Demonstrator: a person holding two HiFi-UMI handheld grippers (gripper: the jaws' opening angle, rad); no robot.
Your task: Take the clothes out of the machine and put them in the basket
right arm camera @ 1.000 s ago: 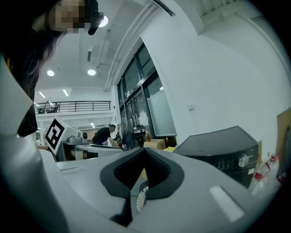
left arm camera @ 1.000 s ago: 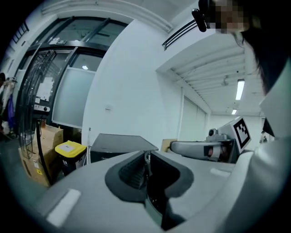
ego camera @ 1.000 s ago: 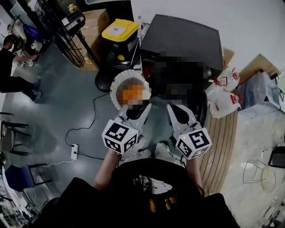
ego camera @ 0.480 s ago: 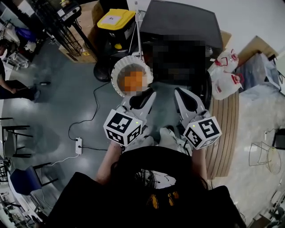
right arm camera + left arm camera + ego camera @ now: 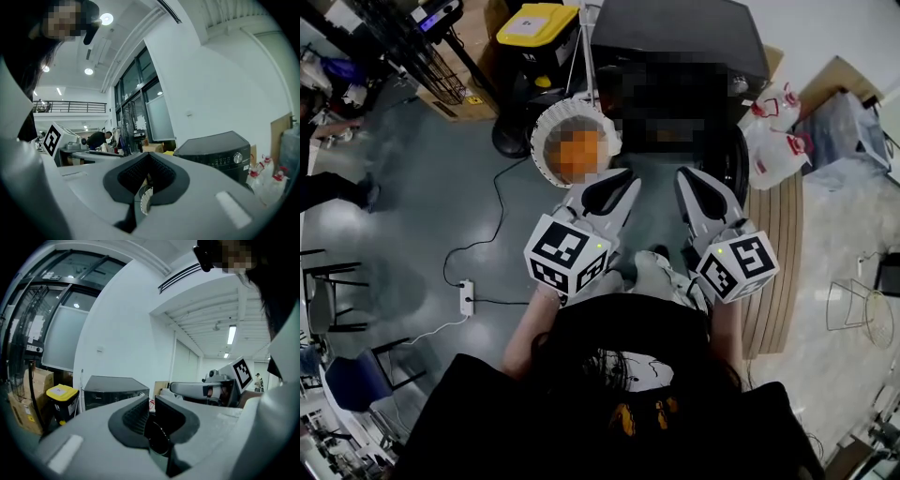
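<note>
1. Both tools are idle. The left gripper (image 5: 614,180) has its jaws all but together with nothing between them, and the right gripper (image 5: 694,178) has its jaws closed, also empty. Both are held in front of the person and point toward the machine (image 5: 675,33).
2. No clothes show in the machine, because its front is masked. The basket (image 5: 546,141) stands just beside it on the left, with something orange inside.
3. If the jaws go into the drum closed, they would likely shove cloth deeper rather than take it, so they need to part first.
4. A loosely pinched garment could slip onto the floor on the way over to the basket.
5. The cable (image 5: 502,211) runs near the basket, and a trailing sleeve or a step could snag it.
</note>
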